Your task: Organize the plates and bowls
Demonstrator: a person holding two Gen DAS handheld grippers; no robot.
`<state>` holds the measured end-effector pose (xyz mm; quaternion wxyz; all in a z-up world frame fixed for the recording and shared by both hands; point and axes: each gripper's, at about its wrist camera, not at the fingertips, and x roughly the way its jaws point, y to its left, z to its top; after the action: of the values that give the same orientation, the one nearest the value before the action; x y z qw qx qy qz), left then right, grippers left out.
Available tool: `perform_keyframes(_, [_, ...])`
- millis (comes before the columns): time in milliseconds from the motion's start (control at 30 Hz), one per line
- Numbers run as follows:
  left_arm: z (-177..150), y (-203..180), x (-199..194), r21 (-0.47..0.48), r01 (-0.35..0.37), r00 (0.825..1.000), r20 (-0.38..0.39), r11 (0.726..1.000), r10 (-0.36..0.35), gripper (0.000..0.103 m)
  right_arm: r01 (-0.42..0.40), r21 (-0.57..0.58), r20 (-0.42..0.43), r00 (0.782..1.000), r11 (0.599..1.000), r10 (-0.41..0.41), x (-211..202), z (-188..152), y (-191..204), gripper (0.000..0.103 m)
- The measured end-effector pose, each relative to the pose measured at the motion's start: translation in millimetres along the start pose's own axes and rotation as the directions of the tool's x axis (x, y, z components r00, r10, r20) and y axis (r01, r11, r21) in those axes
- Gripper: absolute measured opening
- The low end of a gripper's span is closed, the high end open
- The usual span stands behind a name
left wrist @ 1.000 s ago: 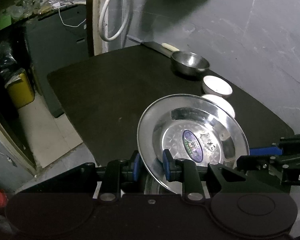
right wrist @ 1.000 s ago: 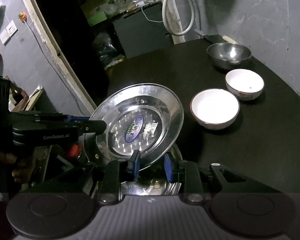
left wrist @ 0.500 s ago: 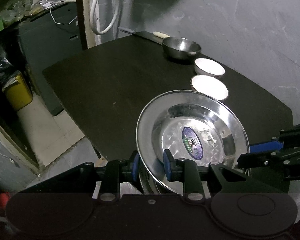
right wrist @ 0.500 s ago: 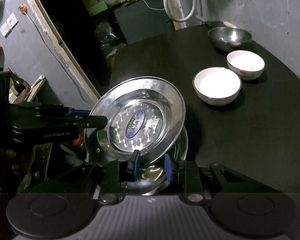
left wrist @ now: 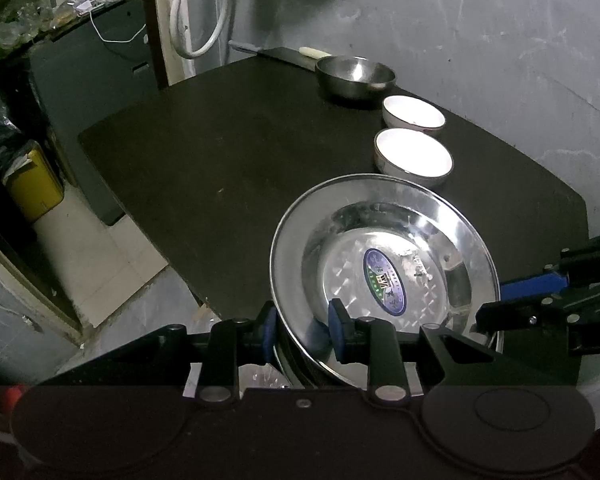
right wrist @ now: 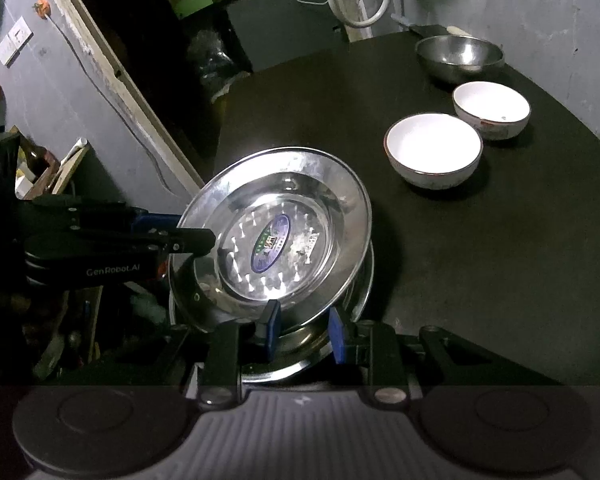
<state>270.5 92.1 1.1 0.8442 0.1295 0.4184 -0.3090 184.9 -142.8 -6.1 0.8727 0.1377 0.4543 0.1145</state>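
A shiny steel plate with an oval sticker is held tilted above a second steel plate at the near edge of the black table. My left gripper is shut on the top plate's left rim. My right gripper straddles its near rim with the jaws a little apart, and shows from the side in the left wrist view. Two white bowls and a steel bowl stand in a row at the far right.
A knife lies at the table's far edge by the grey wall. A white hose hangs on a post behind the table. A yellow bin stands on the floor to the left. Cluttered shelves fill the dark back left.
Both grippers and the top plate have drawn back toward the table's near edge. The right gripper's jaws have opened a little around the plate rim. The lower plate now shows underneath.
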Motion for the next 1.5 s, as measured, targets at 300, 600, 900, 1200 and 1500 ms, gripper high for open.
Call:
perform_keyframes(300, [0.8, -1.0, 4.0, -0.004, -0.005, 1.000, -0.015, 1.000, 0.005, 0.031, -0.001, -0.012, -0.012, 1.000, 1.000, 0.001, 2.3, 3.4, 0.3, 0.029])
perform_keyframes(600, [-0.2, -1.7, 5.6, 0.001, -0.009, 1.000, -0.027, 1.000, 0.009, 0.032, -0.001, -0.029, -0.034, 0.999, 1.000, 0.000, 4.6, 5.5, 2.8, 0.030])
perform_keyframes(900, [-2.8, -1.8, 7.7, -0.011, -0.008, 0.999, -0.041, 1.000, 0.008, 0.033, -0.002, -0.031, -0.046, 0.999, 1.000, 0.001, 7.4, 9.6, 2.6, 0.030])
perform_keyframes(1200, [-7.3, -2.2, 8.2, -0.022, -0.009, 0.999, -0.048, 1.000, 0.008, 0.034, -0.002, -0.029, -0.044, 0.999, 1.000, 0.001, 8.5, 10.6, 1.4, 0.030])
perform_keyframes(1500, [-8.0, -3.3, 11.1, -0.026, -0.009, 0.999, -0.053, 1.000, 0.007, 0.035, 0.001, -0.028, -0.040, 0.999, 1.000, -0.002, 9.1, 11.8, 1.7, 0.033])
